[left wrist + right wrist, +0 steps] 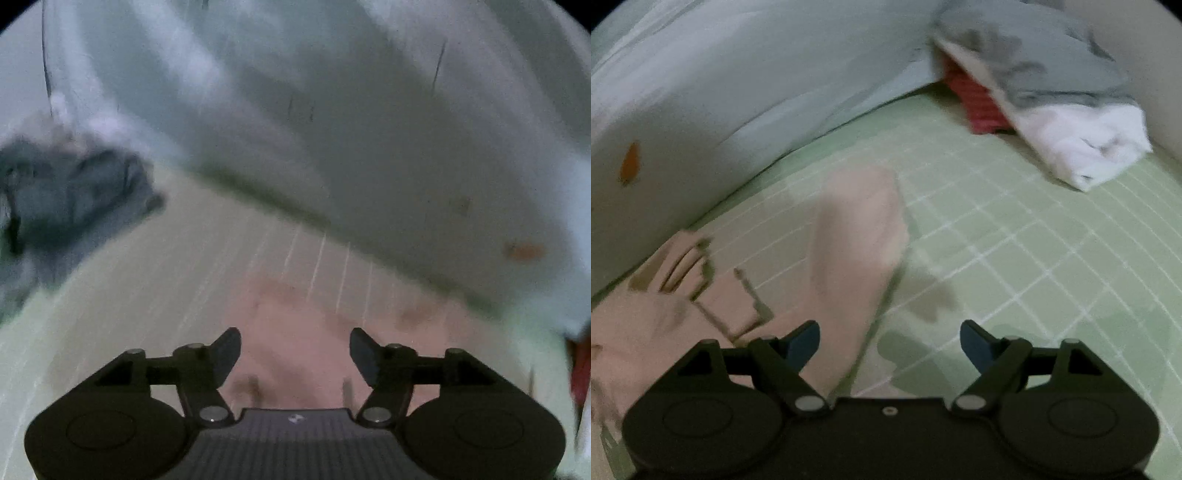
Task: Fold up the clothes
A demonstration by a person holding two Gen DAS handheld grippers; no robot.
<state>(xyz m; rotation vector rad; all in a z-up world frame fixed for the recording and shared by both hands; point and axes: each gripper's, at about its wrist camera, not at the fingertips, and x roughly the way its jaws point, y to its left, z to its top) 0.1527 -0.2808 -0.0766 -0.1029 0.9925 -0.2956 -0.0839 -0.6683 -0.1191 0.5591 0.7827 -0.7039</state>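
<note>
left gripper (294, 350): jaws spread wide, nothing between them, hovering over the pink garment; view heavily motion-blurred
right gripper (890, 341): jaws released, wide apart, empty; left finger (803, 341) sits above the pink cloth, right finger over bare sheet
pink garment (849, 236): lies flat on the bed, light pink with a dark line print (713, 291) near its left part; one long flap or sleeve runs up and away from the right gripper; in the left wrist view it shows as a pink patch (295, 314) just ahead of the fingers
bed sheet (1015, 258): pale green with a white grid, under the garment
pale blanket (738, 92): bulky, light blue-grey, along the far side of the sheet, touching the garment's upper left edge; small orange mark (631, 162) on it
clothes pile (1052, 92): grey and white items stacked over something red (975, 107), at the far right corner, well apart from the garment
dark blue-grey cloth (74, 192): bunched, left side of the left wrist view, too blurred to identify
</note>
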